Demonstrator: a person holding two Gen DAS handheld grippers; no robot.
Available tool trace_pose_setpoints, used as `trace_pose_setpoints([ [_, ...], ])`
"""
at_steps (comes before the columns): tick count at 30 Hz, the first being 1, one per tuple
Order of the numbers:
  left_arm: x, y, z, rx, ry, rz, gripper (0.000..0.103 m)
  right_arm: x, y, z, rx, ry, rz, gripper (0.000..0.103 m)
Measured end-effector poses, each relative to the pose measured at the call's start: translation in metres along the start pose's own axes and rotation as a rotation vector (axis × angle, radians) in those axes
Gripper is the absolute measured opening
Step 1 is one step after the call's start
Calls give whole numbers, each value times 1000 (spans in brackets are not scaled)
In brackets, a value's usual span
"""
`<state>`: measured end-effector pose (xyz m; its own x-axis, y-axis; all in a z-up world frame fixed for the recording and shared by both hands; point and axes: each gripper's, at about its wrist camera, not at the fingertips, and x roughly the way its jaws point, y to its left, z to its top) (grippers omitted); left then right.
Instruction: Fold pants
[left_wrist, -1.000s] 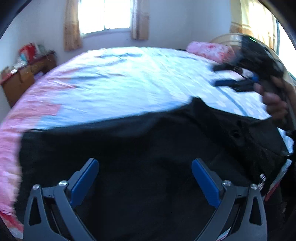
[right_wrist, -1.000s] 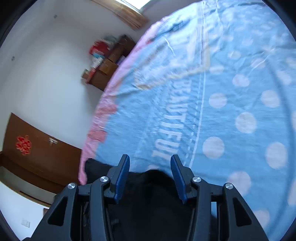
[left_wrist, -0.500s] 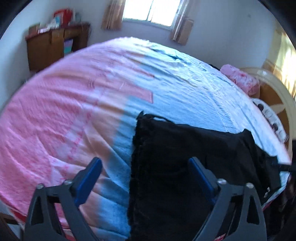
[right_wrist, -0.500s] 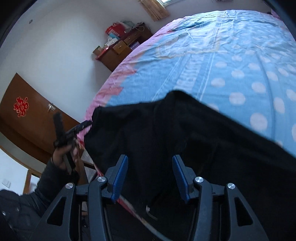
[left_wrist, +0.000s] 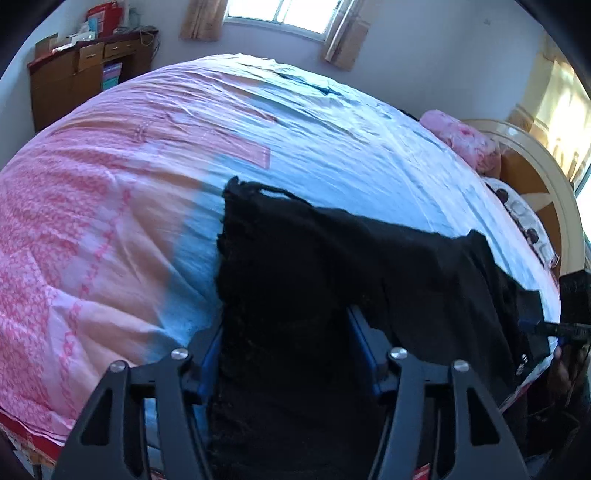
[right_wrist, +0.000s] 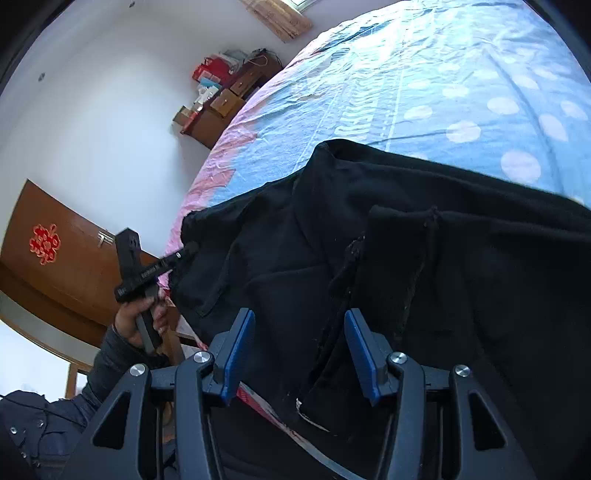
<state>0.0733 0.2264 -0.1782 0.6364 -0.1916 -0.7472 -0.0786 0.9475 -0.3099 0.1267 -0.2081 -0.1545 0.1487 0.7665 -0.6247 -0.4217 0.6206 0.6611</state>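
black pants (left_wrist: 314, 280) sprawled on the bed (left_wrist: 110, 229). left gripper (left_wrist: 284, 354) closing around the bunched hem at 6 o'clock, right gripper (right_wrist: 299, 343) half-wide over the waistband, not pinching.

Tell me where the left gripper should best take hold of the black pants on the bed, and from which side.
Probably the bunched edge of the black pants at the near side of the bed, approached from that side. That edge already lies between the blue pads of the left gripper, whose jaws are closing, and it is gathered thick enough to pinch.
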Motion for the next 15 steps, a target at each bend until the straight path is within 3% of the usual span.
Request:
trace_pose_setpoints([
  [6,1,14,1,-33,-17,-62,66,3,-4,0,26,-4,8,53],
  [10,-3,22,-2,-84,-22,-147,39,2,-7,-2,37,-15,14,53],
  [15,-12,22,-5,-115,-66,-177,25,-1,-11,-5,48,-26,19,53],
])
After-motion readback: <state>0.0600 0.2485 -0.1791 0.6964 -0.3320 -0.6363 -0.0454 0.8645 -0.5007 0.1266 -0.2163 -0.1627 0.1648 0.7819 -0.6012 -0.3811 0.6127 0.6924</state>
